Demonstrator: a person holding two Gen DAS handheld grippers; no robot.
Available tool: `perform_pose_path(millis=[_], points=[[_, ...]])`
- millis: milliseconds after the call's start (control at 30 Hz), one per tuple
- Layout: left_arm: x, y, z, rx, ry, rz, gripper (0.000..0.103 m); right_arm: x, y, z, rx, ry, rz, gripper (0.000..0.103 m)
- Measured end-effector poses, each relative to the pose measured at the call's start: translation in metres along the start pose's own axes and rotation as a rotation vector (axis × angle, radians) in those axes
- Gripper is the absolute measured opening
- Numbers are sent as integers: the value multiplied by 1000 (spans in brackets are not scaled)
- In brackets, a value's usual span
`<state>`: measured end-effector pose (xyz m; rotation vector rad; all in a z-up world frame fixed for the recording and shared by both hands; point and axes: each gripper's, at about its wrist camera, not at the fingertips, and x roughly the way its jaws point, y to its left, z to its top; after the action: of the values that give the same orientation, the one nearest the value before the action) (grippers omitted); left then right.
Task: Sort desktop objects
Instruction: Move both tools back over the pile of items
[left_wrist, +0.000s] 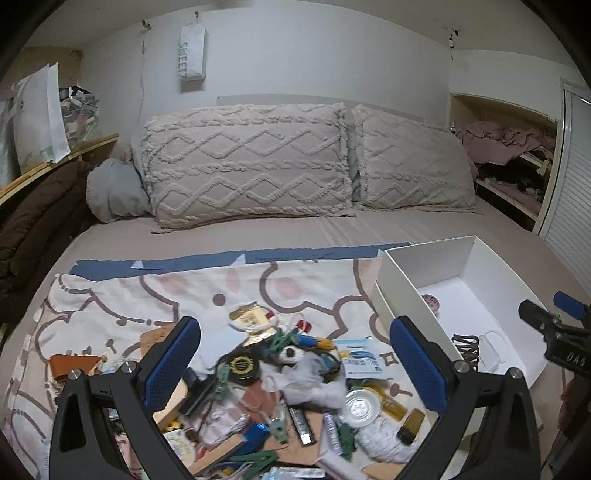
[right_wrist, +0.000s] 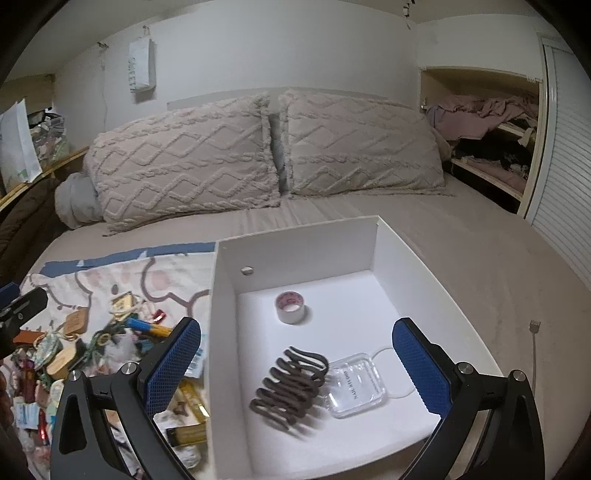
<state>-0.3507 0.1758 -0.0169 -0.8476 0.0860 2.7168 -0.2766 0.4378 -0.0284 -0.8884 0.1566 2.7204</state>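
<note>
A heap of small objects lies on a patterned cloth on the bed; it also shows in the right wrist view. My left gripper is open and empty above the heap. A white box stands to the right of the cloth and also shows in the left wrist view. In it lie a tape roll, a brown hair claw and a clear plastic case. My right gripper is open and empty above the claw.
Two knitted pillows lean on the wall behind. A brown blanket and a wooden shelf are at the left. A closet nook with clothes is at the right. A cable end lies on the sheet.
</note>
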Motion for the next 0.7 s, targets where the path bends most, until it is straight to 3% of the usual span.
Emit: perform_pose_path(millis=[400,700], points=[[-60,52,0,-33,-73,69,103,-49,38,1,-35,-47,95,103],[-105,82,-20,-10,-111,99,103,-73,62,-18,-60,-43,170,103]])
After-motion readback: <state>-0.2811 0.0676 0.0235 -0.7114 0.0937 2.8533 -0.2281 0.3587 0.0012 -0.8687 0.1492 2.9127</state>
